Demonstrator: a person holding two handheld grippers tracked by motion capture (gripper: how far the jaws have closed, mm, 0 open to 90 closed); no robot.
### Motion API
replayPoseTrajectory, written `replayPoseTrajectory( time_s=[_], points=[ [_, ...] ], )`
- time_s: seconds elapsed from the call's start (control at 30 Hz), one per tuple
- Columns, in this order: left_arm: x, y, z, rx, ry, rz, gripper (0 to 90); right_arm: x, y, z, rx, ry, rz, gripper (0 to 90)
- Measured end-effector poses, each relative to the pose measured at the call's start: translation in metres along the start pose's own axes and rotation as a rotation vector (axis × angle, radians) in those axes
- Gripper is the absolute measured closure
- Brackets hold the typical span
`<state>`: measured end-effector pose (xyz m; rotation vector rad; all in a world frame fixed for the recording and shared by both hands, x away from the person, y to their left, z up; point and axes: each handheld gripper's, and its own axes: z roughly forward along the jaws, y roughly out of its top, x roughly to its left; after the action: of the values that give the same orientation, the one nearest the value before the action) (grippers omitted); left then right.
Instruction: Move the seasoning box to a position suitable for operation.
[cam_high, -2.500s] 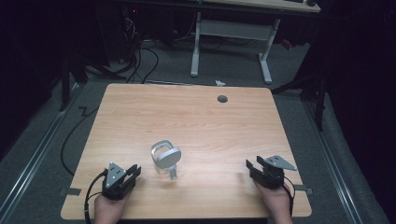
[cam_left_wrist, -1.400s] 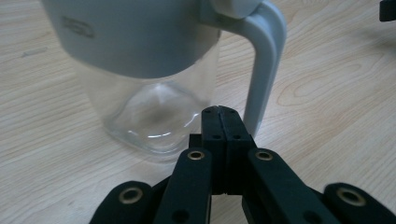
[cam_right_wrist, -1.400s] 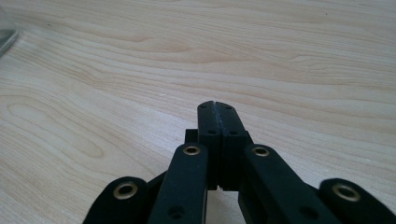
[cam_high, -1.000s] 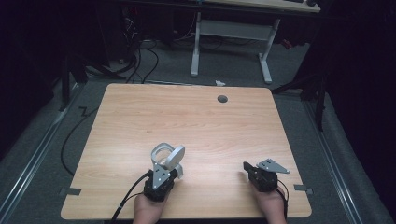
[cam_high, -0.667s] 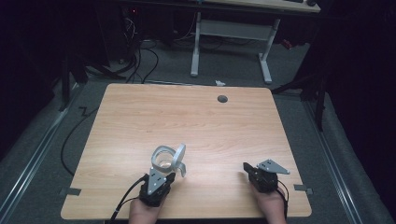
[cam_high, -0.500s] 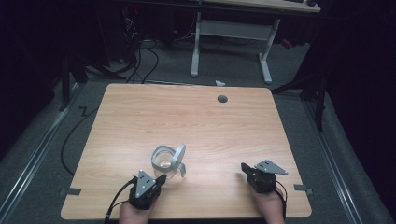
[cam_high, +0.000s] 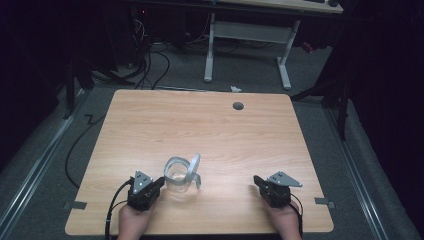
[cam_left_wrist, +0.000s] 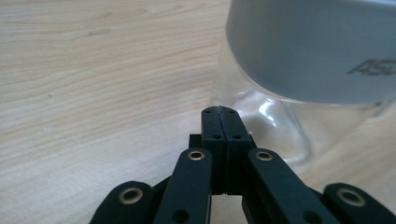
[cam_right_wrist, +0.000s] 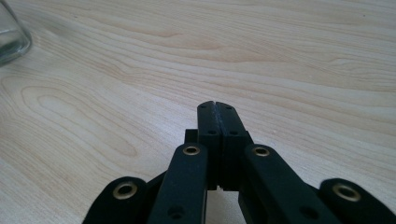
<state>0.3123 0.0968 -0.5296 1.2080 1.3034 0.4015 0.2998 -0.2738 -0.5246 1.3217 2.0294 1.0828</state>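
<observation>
Glass jar (cam_high: 176, 176) is stood near the front edge of the table (cam_high: 200, 125), its grey hinged lid (cam_high: 194, 167) swung open to one side. The left gripper (cam_high: 152, 186) is held just beside it, jaws pressed together on nothing; the right gripper (cam_high: 261, 182) is held well apart, jaws likewise together. A nudge from the left tips could probably slide or tip the jar — the open lid may leave it lopsided. The light wood surface is otherwise bare; beyond it, grey carpet, cables and another desk's legs (cam_high: 210, 50) are seen in a dark room.
</observation>
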Motion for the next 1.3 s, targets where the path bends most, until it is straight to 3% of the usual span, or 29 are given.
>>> replayPoseTrajectory(
  time_s=[0.1, 0.27, 0.47, 0.5, 0.53, 0.93, 1.3],
  points=[
    [-0.006, -0.004, -0.004, 0.009, -0.010, 0.005, 90.0, -0.001, 0.000, 0.000, -0.004, 0.001, -0.003, 89.6],
    [-0.037, -0.022, -0.010, 0.033, -0.067, 0.007, 90.0, -0.003, 0.001, -0.004, -0.012, -0.003, 0.002, 89.6],
    [-0.066, -0.034, -0.004, 0.062, -0.136, -0.006, 90.0, -0.004, 0.000, -0.003, -0.012, -0.002, 0.004, 89.6],
    [-0.066, -0.034, -0.004, 0.062, -0.136, -0.006, 90.0, -0.004, 0.000, -0.003, -0.012, -0.002, 0.004, 89.6],
    [-0.073, -0.038, 0.001, 0.076, -0.157, 0.014, 90.0, -0.004, 0.000, -0.003, -0.012, -0.002, 0.003, 89.6],
    [-0.098, -0.047, 0.031, 0.103, -0.200, 0.053, 90.0, -0.003, -0.001, -0.004, -0.009, 0.000, 0.006, 89.6],
    [-0.103, -0.046, 0.044, 0.095, -0.203, 0.063, 90.0, -0.003, -0.001, -0.004, -0.010, 0.000, 0.003, 89.6]
  ],
)
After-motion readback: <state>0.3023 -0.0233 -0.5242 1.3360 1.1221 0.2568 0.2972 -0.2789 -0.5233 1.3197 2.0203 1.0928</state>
